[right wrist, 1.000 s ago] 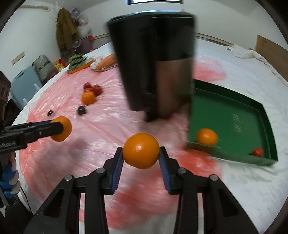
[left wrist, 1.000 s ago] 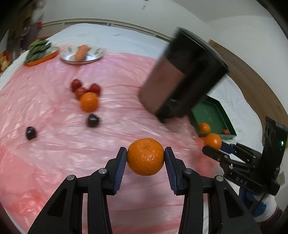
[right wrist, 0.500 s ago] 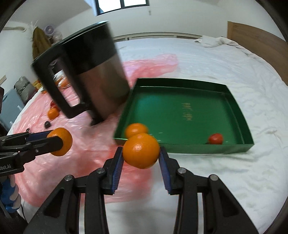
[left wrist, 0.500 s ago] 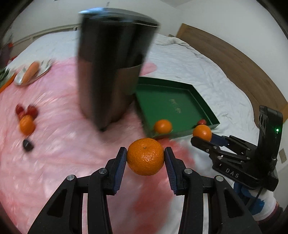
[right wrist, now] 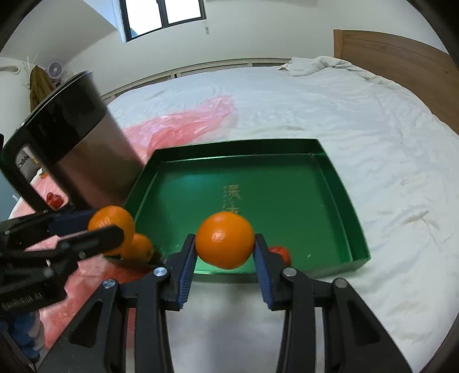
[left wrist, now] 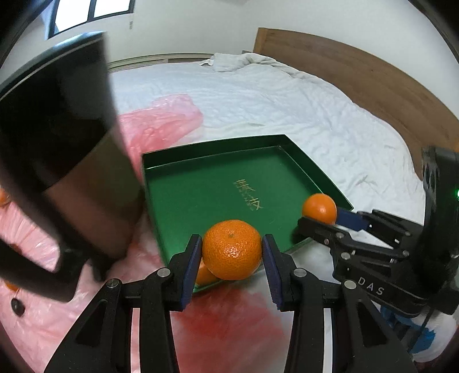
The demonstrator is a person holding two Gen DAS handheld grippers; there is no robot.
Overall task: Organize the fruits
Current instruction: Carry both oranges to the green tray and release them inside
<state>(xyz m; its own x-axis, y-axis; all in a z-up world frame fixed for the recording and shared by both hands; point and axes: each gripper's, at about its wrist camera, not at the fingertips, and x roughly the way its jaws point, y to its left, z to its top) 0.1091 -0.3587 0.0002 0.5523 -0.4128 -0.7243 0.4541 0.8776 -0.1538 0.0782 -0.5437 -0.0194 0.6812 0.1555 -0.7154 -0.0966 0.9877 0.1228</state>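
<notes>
Peeking behind right tool point(right wrist: 225, 248), red fruit point(right wrist: 282, 254); elsewhere unseen.

White walls point(right wrist: 258, 34), window point(right wrist: 165, 13), wooden headboard point(left wrist: 358, 77), rumpled white bedsheet point(right wrist: 373, 120)

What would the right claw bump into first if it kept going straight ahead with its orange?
Probably the green tray. The right claw, shut on its orange, points over the near rim at the tray's floor, near the gold lettering. Depth is hard to judge here.
</notes>
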